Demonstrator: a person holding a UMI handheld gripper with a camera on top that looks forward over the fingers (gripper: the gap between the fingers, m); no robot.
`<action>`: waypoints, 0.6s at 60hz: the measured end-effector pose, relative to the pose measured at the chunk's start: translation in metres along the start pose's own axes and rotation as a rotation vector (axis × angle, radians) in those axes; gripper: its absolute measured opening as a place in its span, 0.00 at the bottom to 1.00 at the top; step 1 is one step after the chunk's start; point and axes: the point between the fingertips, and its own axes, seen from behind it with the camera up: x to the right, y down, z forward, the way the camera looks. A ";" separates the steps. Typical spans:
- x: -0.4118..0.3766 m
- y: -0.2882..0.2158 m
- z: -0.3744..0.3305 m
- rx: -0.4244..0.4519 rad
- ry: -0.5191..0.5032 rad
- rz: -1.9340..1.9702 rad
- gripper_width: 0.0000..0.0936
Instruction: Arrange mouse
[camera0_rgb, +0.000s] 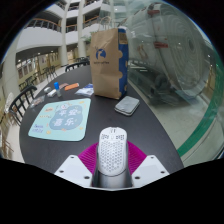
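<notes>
Tool (112, 172) looks clenched on the white mouse (113, 152), though contact is hard to confirm; carry it level to the mat (62, 119) on the counter (150, 130).

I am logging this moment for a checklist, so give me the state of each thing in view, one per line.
mouse: white, perforated shell, held between the fingers, pointing ahead
gripper: shut on the mouse, both pads pressing its sides
mouse pad: lying flat on the table, light blue, nothing on it
paper bag: standing upright beyond the mouse pad
small grey box: lying flat beside the bag
table: dark, round-edged
</notes>
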 end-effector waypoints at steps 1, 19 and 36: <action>0.000 0.000 0.000 0.000 0.004 0.002 0.40; -0.089 -0.157 -0.048 0.284 -0.019 0.016 0.37; -0.219 -0.094 0.064 0.050 -0.108 -0.109 0.37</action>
